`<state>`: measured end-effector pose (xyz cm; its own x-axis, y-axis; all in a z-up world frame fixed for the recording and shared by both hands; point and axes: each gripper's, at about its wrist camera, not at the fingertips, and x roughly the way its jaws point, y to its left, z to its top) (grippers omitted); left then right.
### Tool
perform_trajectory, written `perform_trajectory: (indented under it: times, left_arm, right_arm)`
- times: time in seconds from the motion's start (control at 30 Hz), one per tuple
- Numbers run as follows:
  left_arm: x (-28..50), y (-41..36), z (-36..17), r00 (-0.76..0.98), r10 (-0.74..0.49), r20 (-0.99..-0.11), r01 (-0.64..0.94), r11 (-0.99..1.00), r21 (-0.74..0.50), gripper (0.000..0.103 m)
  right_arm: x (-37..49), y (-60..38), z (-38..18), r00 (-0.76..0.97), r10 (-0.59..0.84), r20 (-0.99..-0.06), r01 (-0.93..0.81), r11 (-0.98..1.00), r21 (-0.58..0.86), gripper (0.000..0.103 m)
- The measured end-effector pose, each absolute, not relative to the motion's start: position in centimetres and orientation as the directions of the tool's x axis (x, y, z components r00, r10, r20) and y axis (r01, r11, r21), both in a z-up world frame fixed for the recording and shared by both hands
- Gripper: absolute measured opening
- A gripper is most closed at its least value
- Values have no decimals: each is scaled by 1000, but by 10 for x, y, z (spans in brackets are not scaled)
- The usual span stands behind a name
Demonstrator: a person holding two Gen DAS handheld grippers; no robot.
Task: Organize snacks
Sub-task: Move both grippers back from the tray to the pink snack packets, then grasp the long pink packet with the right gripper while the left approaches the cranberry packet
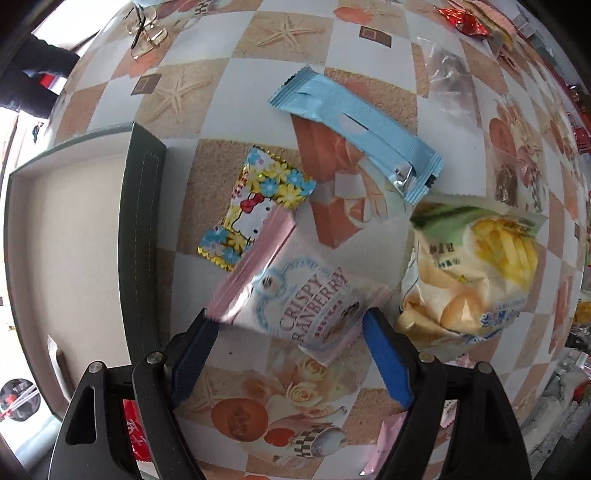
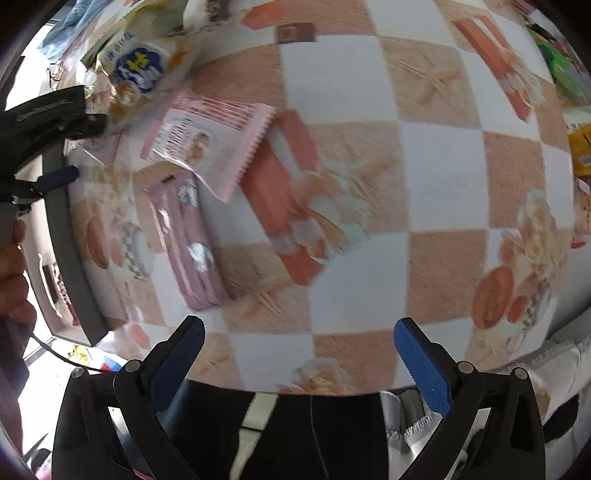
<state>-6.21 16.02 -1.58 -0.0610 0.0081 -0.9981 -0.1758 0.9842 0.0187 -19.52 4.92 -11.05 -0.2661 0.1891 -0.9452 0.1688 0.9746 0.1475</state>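
I'm holding my left black gripper with blue-padded fingers [image 1: 290,336] spread wide, low over the table; my right matching gripper [image 2: 299,354] is gaping wide, hovering near its front edge.

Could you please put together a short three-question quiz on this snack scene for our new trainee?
1. True or false: the left hand-held gripper is open around the Crispy Cranberry packet.
2. Which lies partly under that packet: A) Hello Kitty packet B) light blue wrapper C) glasses?
3. Fill in: the right hand-held gripper holds ____.

Key: 1 true; 2 A; 3 nothing.
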Motion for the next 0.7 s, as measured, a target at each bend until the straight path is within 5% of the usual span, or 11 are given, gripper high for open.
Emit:
perform_trajectory:
  times: [0.53,0.7]
  left_arm:
    - [-41,207,-23,-97,-50,-994,-385,923,-9,91]
    - [-59,207,-19,-64,-3,-998,-204,979,10,76]
  right_arm:
    - [-188,123,-139,-227,11,-974,-12,1000,14,103]
    - [-195,131,-136,-240,2,-971,-50,999,15,103]
